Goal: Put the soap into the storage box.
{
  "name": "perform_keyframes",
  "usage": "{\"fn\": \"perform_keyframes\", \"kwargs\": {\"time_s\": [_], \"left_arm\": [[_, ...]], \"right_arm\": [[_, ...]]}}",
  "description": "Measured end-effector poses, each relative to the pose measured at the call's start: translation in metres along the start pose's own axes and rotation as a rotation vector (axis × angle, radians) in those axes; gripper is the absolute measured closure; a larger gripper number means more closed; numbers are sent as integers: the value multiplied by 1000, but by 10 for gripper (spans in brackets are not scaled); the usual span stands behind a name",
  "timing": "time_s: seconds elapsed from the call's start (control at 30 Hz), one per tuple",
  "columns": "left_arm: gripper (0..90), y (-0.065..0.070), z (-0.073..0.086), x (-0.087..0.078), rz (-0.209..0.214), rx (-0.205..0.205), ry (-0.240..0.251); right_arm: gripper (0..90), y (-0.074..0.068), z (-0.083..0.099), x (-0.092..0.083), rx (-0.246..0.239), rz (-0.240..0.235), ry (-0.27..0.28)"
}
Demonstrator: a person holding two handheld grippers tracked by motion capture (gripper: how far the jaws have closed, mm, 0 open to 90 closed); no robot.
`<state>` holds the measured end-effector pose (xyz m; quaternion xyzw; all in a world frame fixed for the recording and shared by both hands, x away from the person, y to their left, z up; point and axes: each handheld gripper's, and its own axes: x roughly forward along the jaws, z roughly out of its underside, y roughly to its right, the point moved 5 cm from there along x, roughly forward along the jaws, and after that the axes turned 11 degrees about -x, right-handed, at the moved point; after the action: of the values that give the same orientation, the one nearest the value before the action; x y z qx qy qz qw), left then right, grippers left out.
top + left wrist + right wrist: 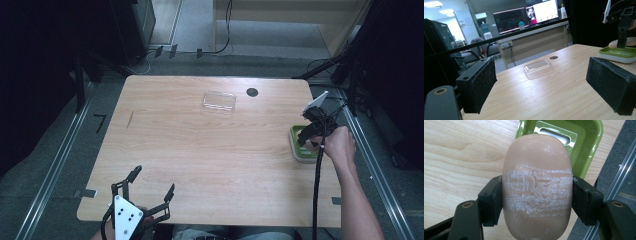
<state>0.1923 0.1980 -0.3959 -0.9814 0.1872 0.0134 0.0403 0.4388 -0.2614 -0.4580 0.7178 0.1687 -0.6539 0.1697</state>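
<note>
Above green dish (586,150), lengthwise soap bar (536,187) in right gripper (536,202).

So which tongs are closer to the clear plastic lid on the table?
Right. The right tongs, holding the soap, hang over the green dish beside the clear lid; the left tongs sit at the near edge.

Laboratory or office workspace: wooden table (200,150) on floor rails (55,165), with monitors (526,16) at 12 o'clock and office chairs (477,51) at 10 o'clock.

Soap (536,187) in the right claw (537,200) above the dish (298,143) at the table's (200,150) right edge
</note>
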Motion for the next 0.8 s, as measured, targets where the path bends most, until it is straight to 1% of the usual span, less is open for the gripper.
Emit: {"fn": "perform_keyframes", "kwargs": {"time_s": [0.03, 0.17, 0.3, 0.33, 0.4, 0.47, 0.5, 0.57, 0.63, 0.73, 0.8], "left_arm": [[99, 0, 0, 0, 0, 1, 0], [99, 0, 0, 0, 0, 1, -1], [99, 0, 0, 0, 1, 1, -2], [99, 0, 0, 0, 1, 1, -3], [99, 0, 0, 0, 1, -1, -2], [99, 0, 0, 1, 2, -2, 0], [99, 0, 0, 1, 1, -1, -2], [99, 0, 0, 0, 1, -1, -3], [99, 0, 0, 0, 2, 0, -2], [99, 0, 0, 1, 2, -4, -1], [99, 0, 0, 1, 3, -3, -2]], "right_arm": [[337, 2, 0, 1, 6, 2, 10], [338, 6, -2, 2, 35, 0, 20], [337, 9, -3, 5, 42, -4, 28], [338, 9, -3, 5, 54, -7, 29], [338, 11, -4, 5, 61, -13, 34], [337, 10, -5, 6, 67, -9, 36], [338, 10, -6, 6, 62, -9, 38], [338, 11, -7, 7, 75, -7, 36], [338, 13, -7, 9, 83, -4, 38], [337, 14, -9, 14, 100, -20, 36], [337, 15, -11, 16, 104, -19, 45]]}}
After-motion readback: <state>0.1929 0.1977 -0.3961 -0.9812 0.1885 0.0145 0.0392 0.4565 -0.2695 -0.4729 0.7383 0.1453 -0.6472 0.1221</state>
